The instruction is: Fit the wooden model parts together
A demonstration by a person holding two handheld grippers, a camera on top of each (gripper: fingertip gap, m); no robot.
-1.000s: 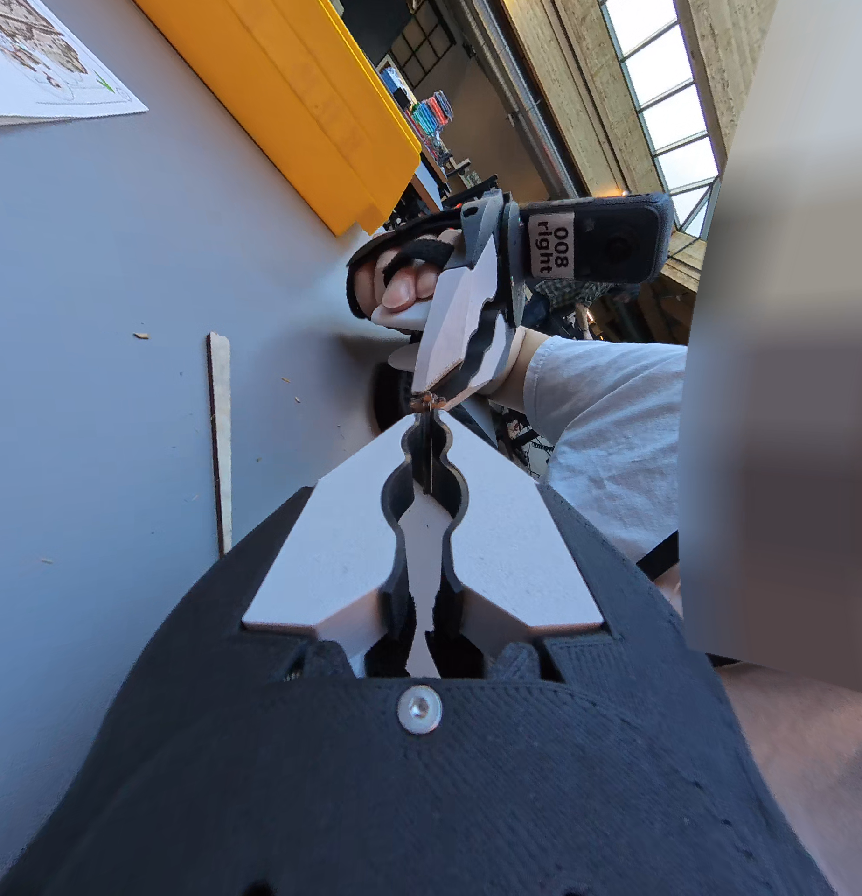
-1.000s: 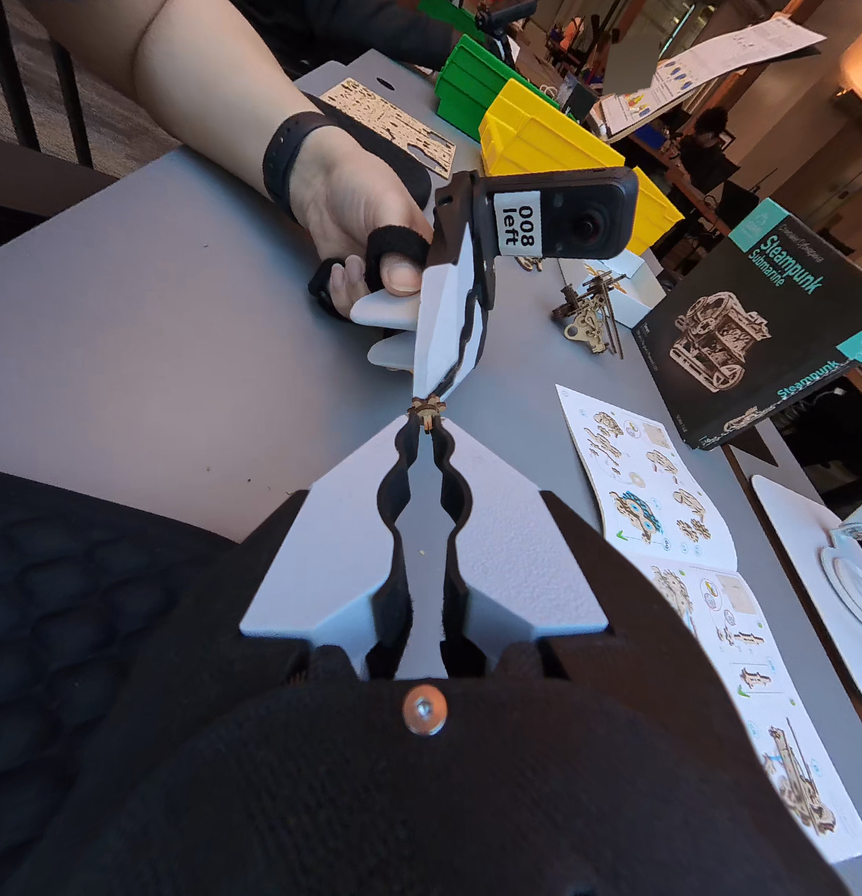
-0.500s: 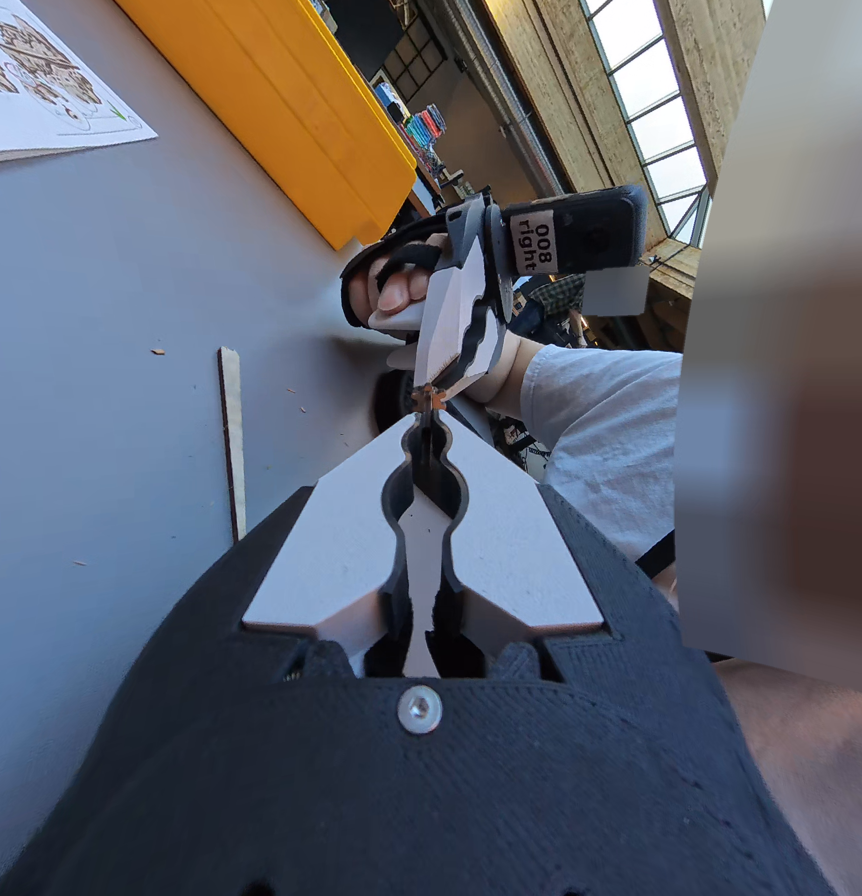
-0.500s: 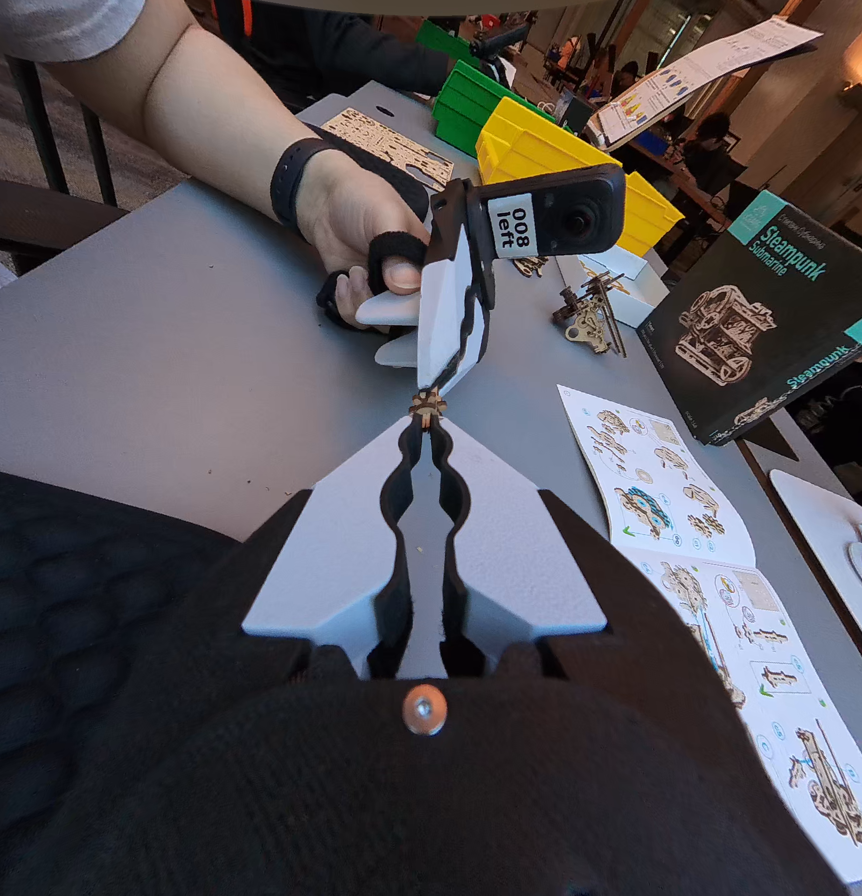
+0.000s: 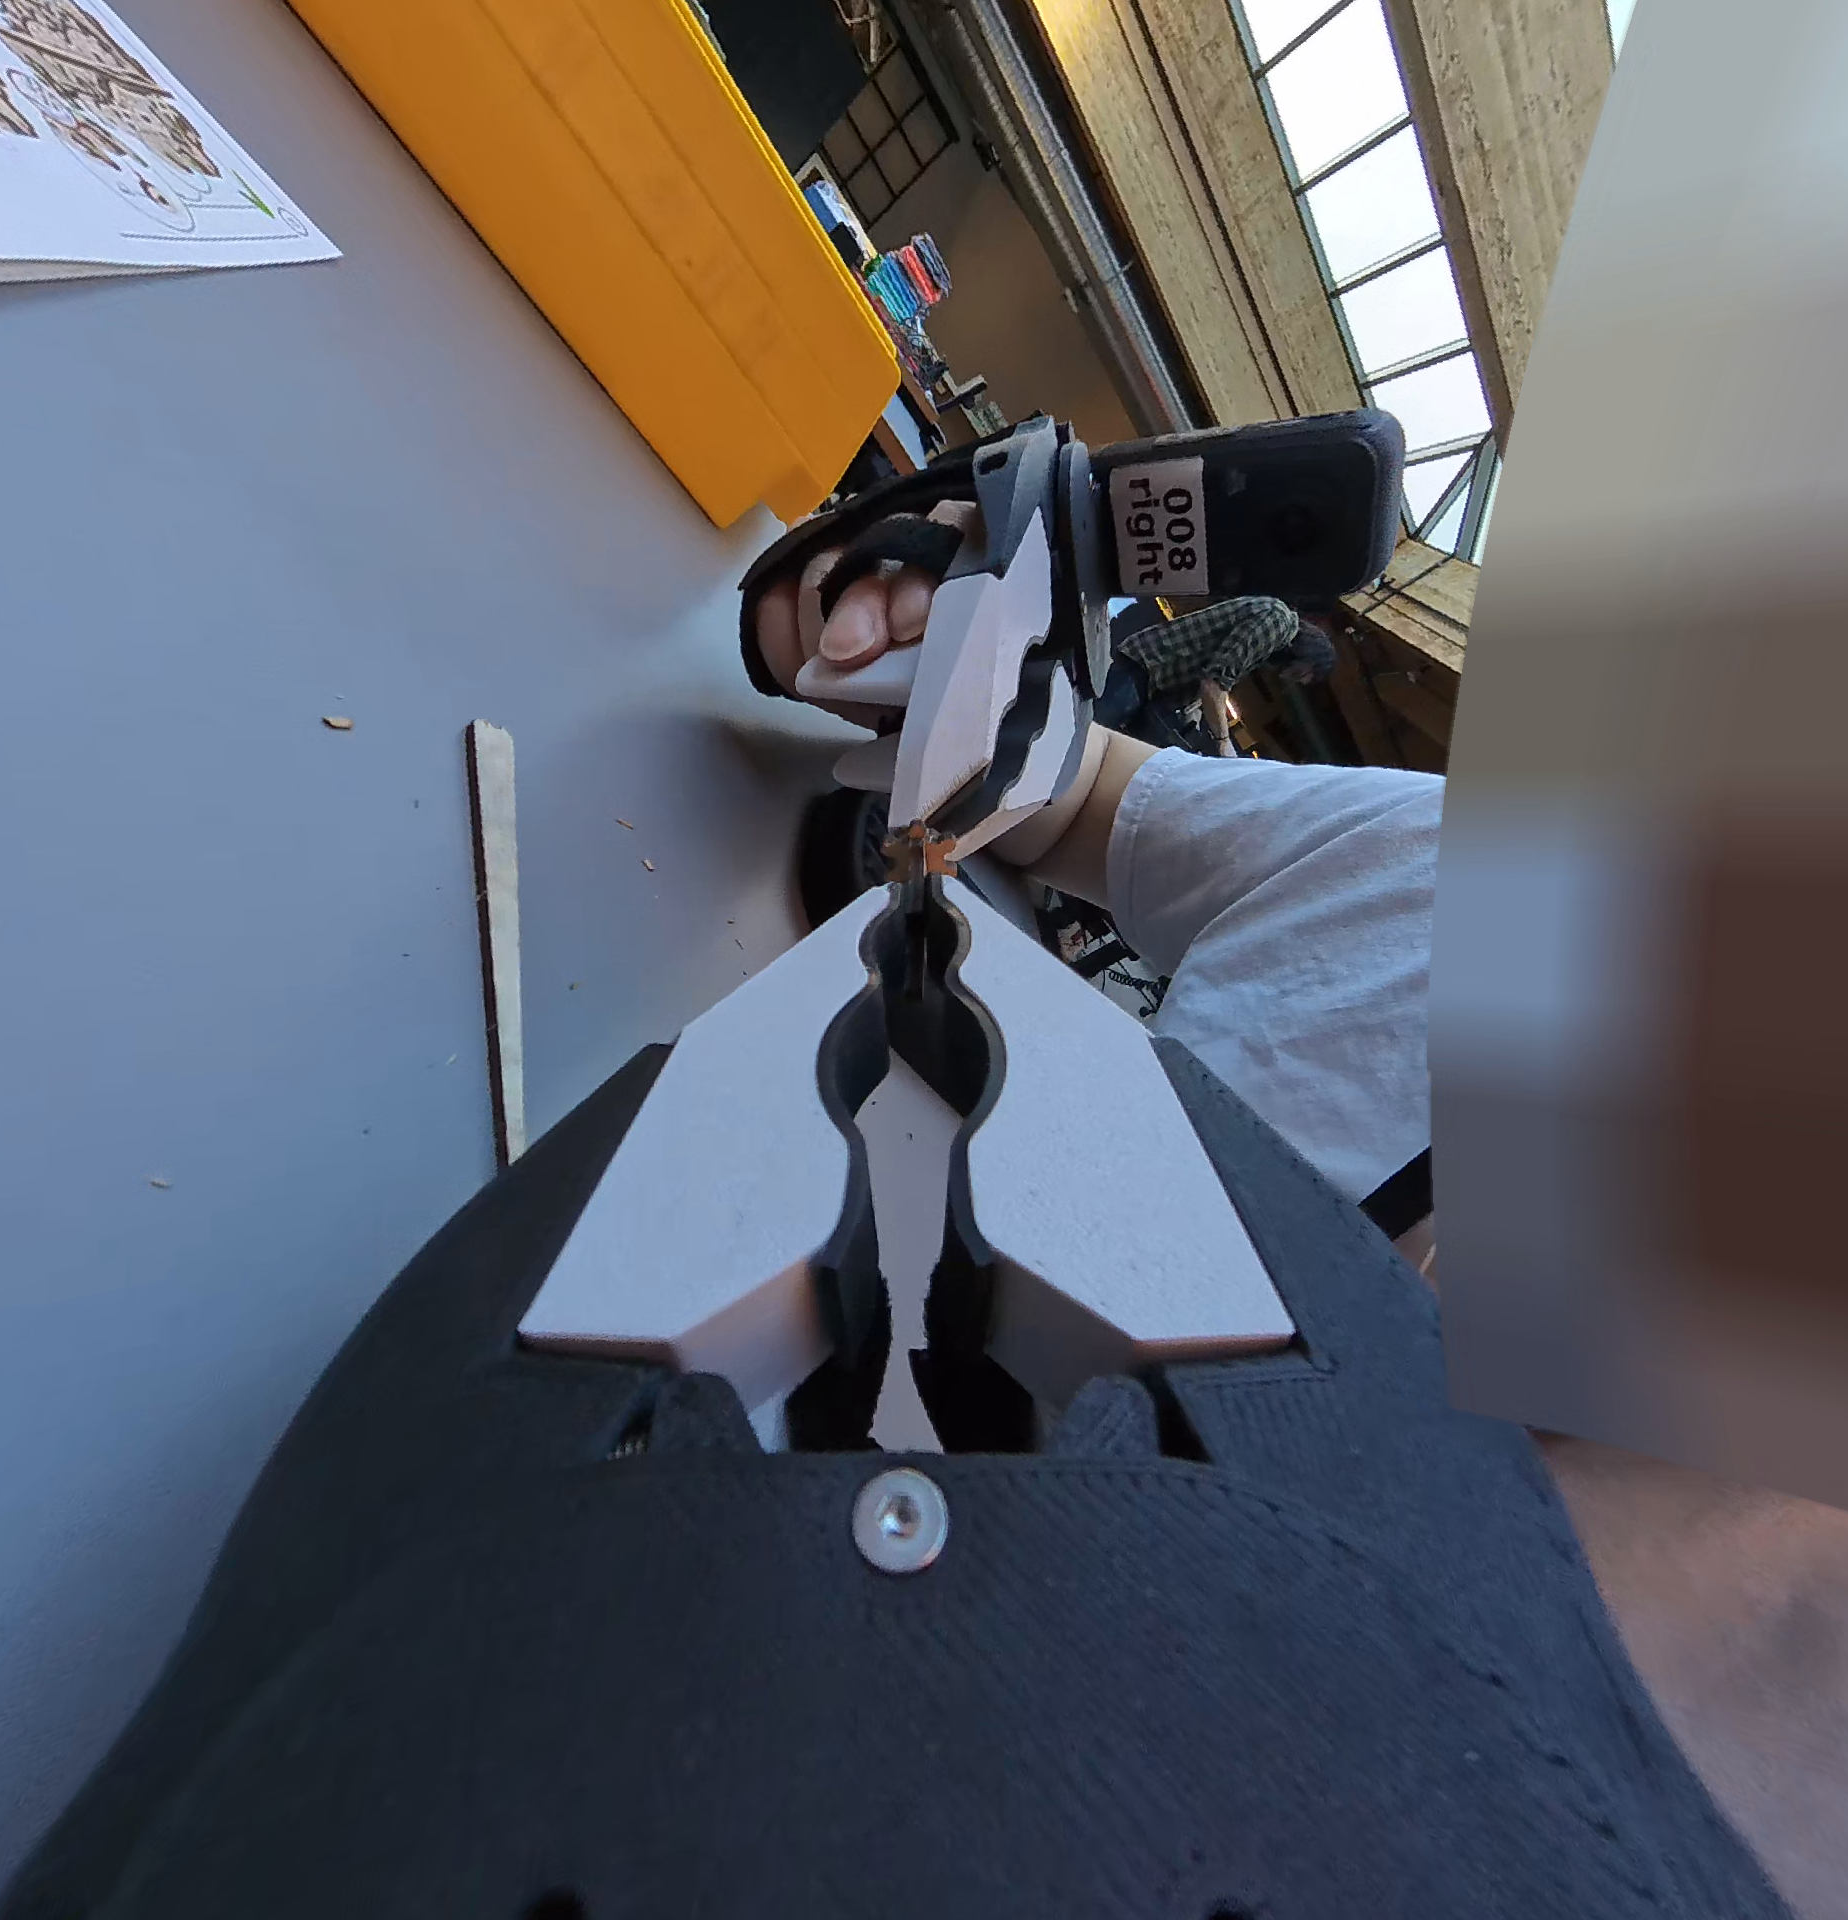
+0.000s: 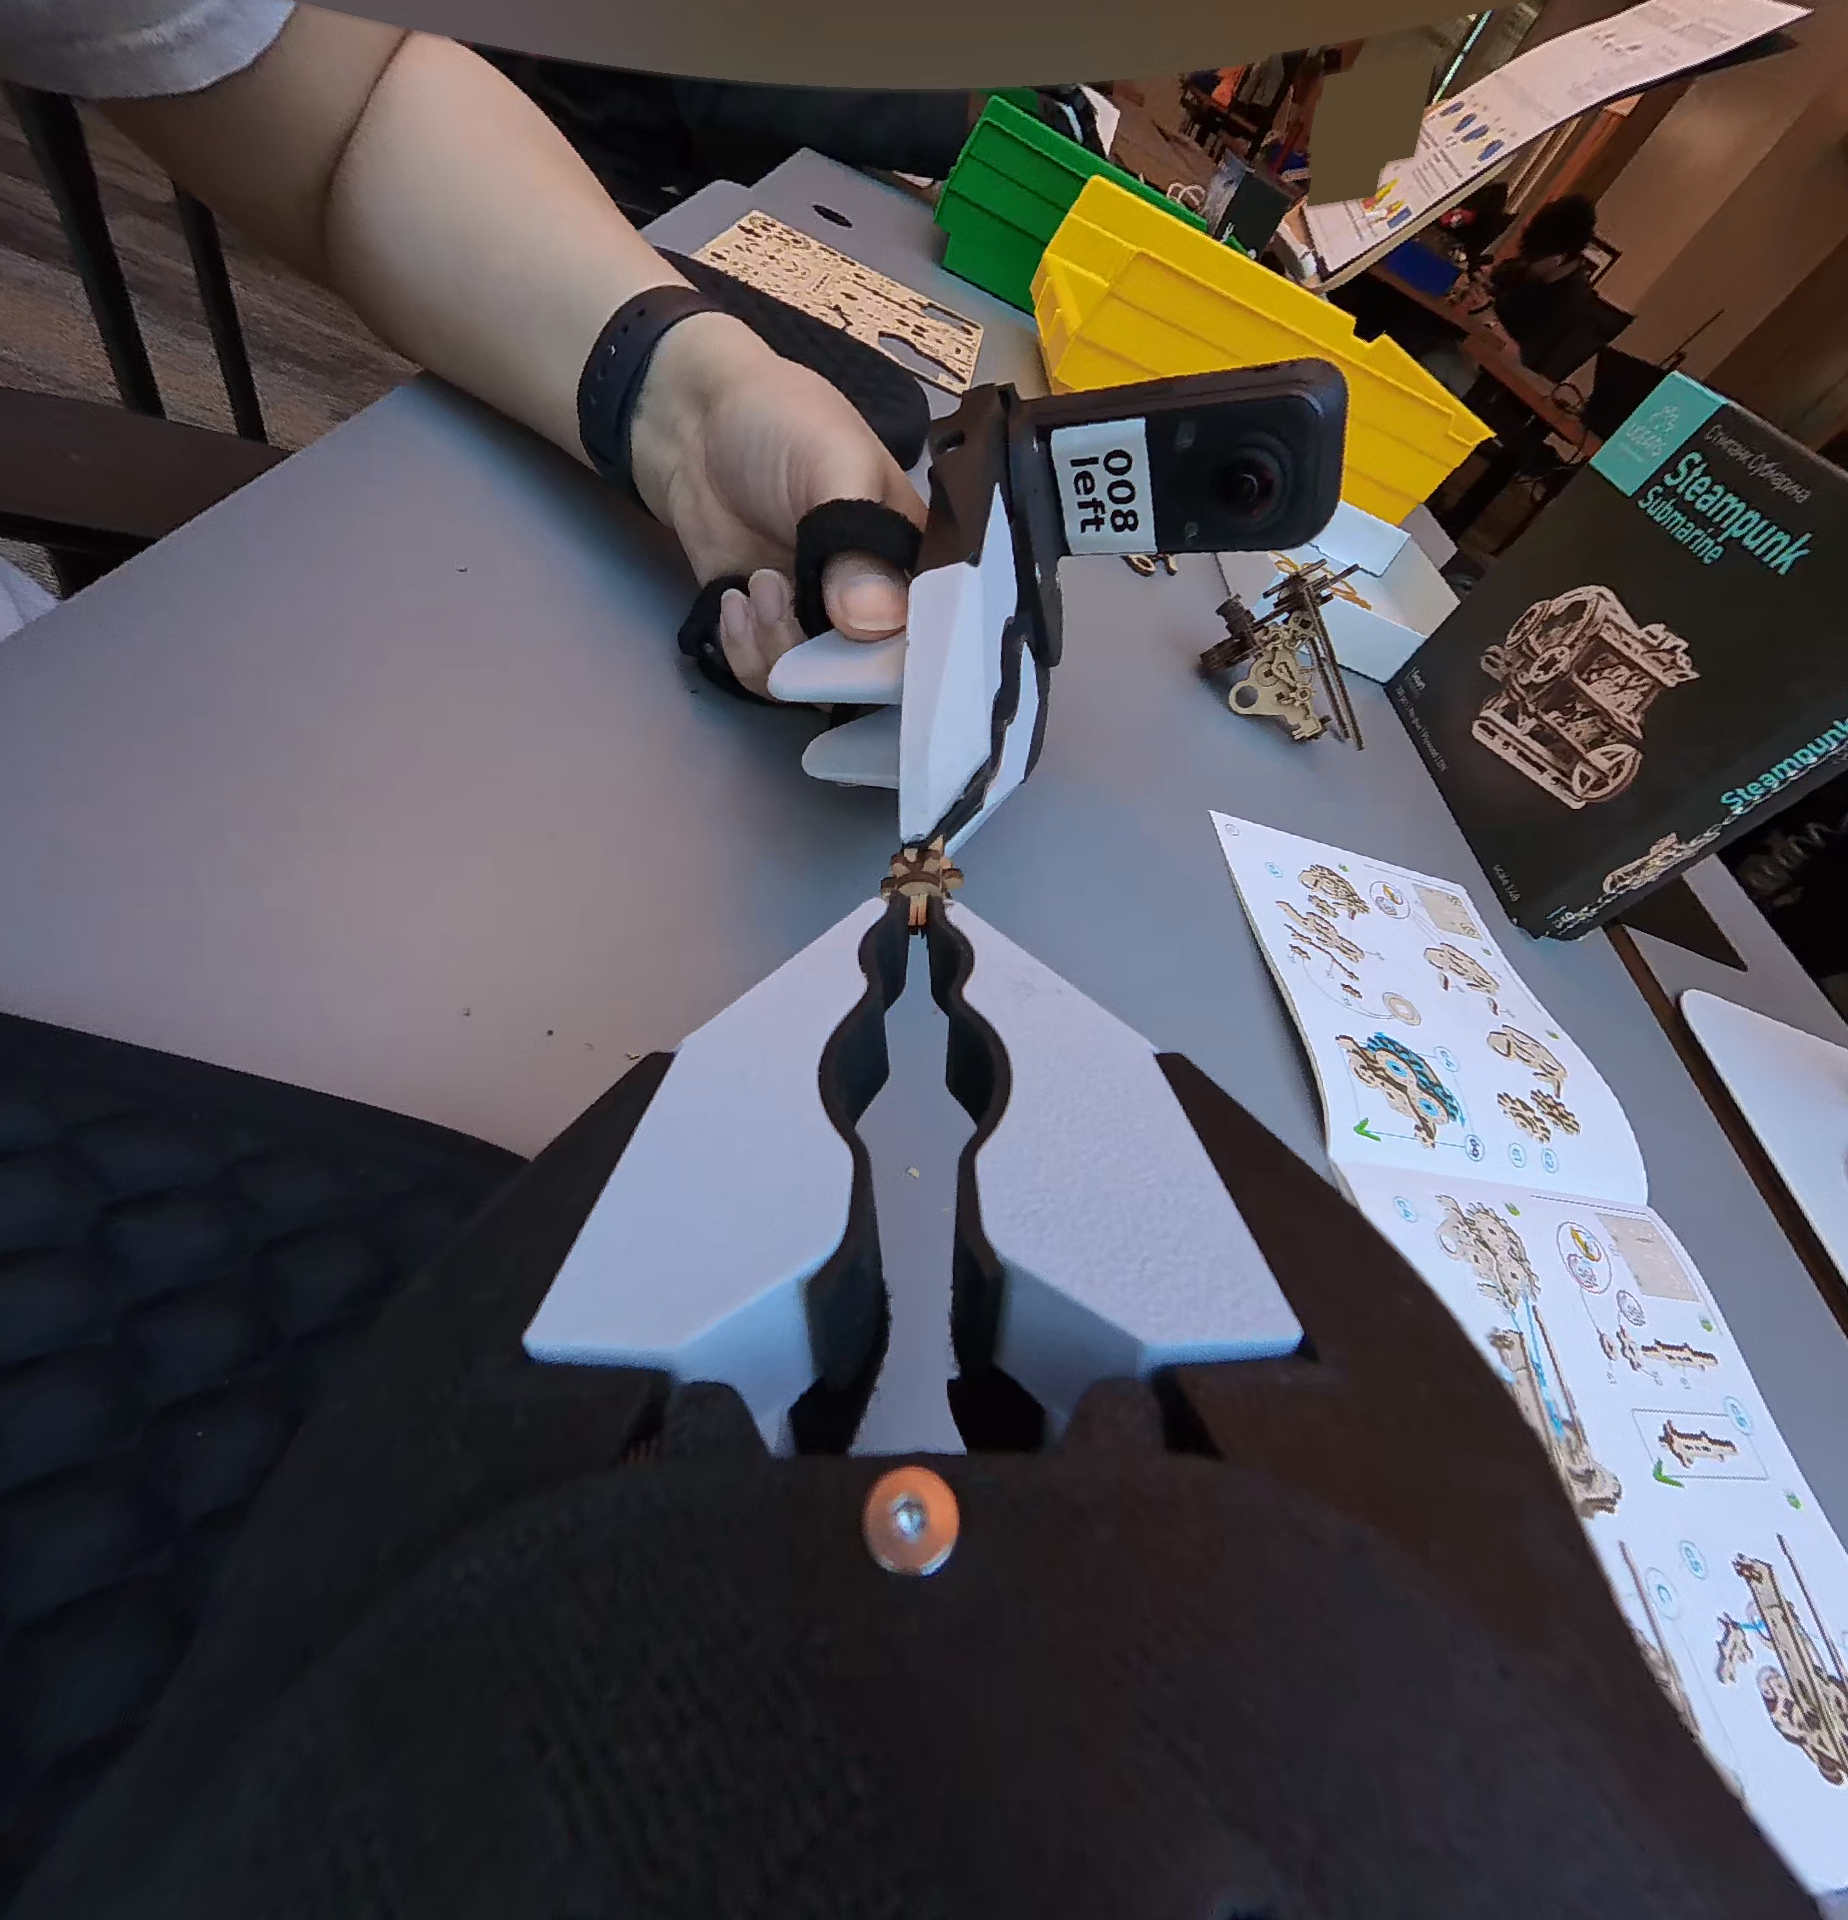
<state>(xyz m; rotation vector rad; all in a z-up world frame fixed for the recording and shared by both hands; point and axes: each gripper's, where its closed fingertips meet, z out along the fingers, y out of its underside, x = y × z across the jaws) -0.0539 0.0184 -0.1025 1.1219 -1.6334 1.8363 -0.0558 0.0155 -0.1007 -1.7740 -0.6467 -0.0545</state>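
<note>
Above the grey table, a small toothed wooden gear sat between two tip-to-tip grippers. The right gripper pinched its thin peg; the left gripper, fingers clenched, met it from directly opposite.

Two hand-held grippers, two yellow bins, one green bin.

On the table, the booklet lies right of the gear, the box behind it.
</note>
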